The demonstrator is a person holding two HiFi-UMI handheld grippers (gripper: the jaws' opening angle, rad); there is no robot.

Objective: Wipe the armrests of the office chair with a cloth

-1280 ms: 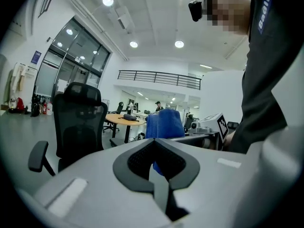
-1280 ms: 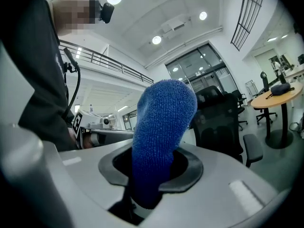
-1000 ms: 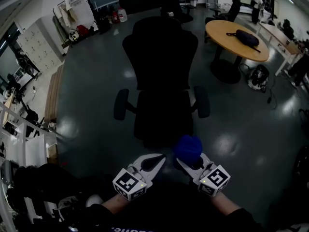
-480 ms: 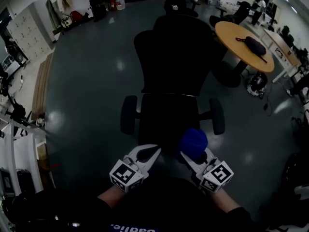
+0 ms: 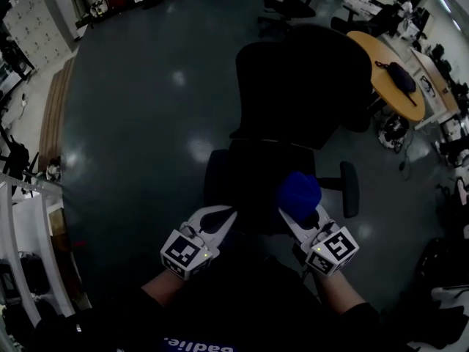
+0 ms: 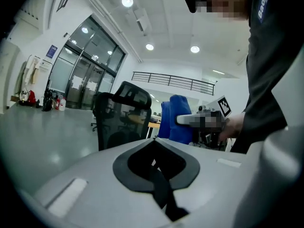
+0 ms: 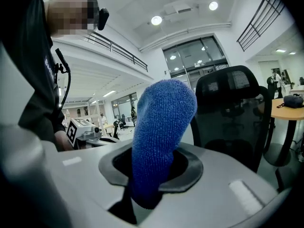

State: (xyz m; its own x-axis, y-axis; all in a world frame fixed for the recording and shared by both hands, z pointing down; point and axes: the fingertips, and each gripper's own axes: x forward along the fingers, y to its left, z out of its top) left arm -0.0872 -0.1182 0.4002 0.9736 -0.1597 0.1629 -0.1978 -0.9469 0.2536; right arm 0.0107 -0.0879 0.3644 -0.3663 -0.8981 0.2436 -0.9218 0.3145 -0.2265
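A black office chair [image 5: 304, 86] stands in front of me in the head view, its seat just beyond both grippers. Its left armrest [image 5: 214, 176] lies ahead of my left gripper [image 5: 223, 213]. Its right armrest [image 5: 350, 189] is to the right of my right gripper [image 5: 294, 217]. The right gripper [image 7: 147, 175] is shut on a blue cloth [image 7: 159, 132], which sticks up bunched from the jaws; the cloth [image 5: 299, 193] hangs over the seat's front edge. The left gripper [image 6: 154, 151] is shut with nothing in it. Neither gripper touches the chair [image 6: 121, 113].
A round wooden table [image 5: 381, 50] with a dark bag [image 5: 399, 72] stands at the right back. More office chairs [image 5: 289, 2] stand behind. White shelving [image 5: 18, 218] lines the left edge. Dark glossy floor [image 5: 139, 123] lies left of the chair.
The chair has shifted right and nearer in the head view as I step closer. Both grippers keep their pose, and the right one still holds the cloth.
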